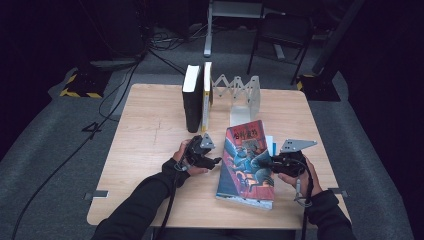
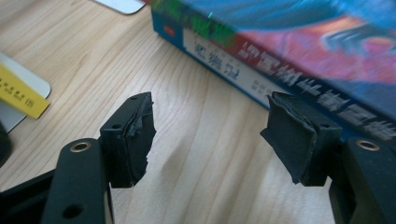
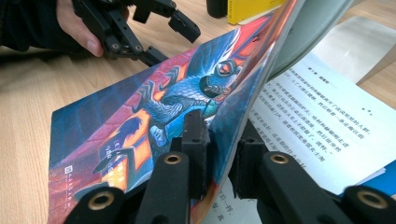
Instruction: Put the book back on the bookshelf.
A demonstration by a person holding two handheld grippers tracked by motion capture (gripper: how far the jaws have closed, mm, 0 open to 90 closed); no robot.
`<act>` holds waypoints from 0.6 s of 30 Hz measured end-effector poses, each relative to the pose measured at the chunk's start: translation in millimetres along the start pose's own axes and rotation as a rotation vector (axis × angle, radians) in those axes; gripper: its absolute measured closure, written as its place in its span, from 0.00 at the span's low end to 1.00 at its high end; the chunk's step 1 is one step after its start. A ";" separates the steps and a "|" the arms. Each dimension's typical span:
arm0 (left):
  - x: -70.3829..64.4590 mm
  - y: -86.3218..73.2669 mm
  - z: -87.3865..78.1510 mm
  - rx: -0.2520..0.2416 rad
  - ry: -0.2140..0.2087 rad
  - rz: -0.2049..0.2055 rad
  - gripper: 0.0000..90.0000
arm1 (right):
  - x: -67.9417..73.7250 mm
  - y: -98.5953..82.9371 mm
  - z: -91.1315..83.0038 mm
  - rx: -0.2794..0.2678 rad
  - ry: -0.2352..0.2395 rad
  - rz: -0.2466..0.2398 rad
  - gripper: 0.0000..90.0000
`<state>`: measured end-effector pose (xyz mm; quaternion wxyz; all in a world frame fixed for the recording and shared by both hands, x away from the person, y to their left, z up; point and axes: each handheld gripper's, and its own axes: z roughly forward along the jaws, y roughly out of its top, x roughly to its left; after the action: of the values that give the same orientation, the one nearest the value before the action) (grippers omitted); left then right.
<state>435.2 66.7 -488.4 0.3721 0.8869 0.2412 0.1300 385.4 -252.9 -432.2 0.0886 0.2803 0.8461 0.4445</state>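
1. From the high view, a paperback book [image 1: 246, 162] with a colourful illustrated cover lies near the front of a light wooden counter [image 1: 150, 130], between the person's two hands.
2. The right gripper [image 1: 272, 163] sits at the book's right edge; the left gripper [image 1: 212, 161] sits just beside the book's left edge, apart from it.
3. Behind the book, toward the far side of the counter, two upright books [image 1: 197, 96] stand against a silver folding bookend [image 1: 240, 95].
4. The right gripper view adds what the high view cannot: the right gripper [image 3: 218, 154] is clamped on the front cover [image 3: 154, 116] alone, one jaw on the outside, one on the inside.
5. In that view the cover is lifted and tilted, and a printed white page [image 3: 322, 121] shows beneath it.
6. The left gripper [image 3: 154, 28] also appears there, beyond the book's far edge, with a hand [image 3: 77, 30] around it.
7. The left gripper view shows the left gripper [image 2: 208, 135] with jaws spread wide and nothing between them, bare counter wood under them.
8. That view also shows the book's spine [image 2: 261, 70]: white panel with printed characters, blue band along it, lying just beyond the jaws.
9. The cover art shows a blue scaly dragon on a red, orange and dark blue ground, with title characters at the top.
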 end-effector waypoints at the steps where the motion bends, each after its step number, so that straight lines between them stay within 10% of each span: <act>1: 1.1 -0.7 0.9 0.000 -0.004 -0.005 0.37 | 0.0 0.0 0.0 0.000 0.000 0.000 0.87; 10: 4.6 -7.1 6.8 0.040 0.007 -0.012 0.37 | 13.8 4.9 3.2 -0.029 0.069 -0.054 0.92; 18: 18.0 -4.0 -6.6 -0.059 -0.083 -0.073 0.54 | 13.9 3.9 -2.9 -0.095 0.097 -0.070 0.92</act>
<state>446.5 82.5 -485.8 0.4120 0.8708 0.2539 0.0866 374.3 -245.5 -425.9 0.0763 0.2243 0.8366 0.4940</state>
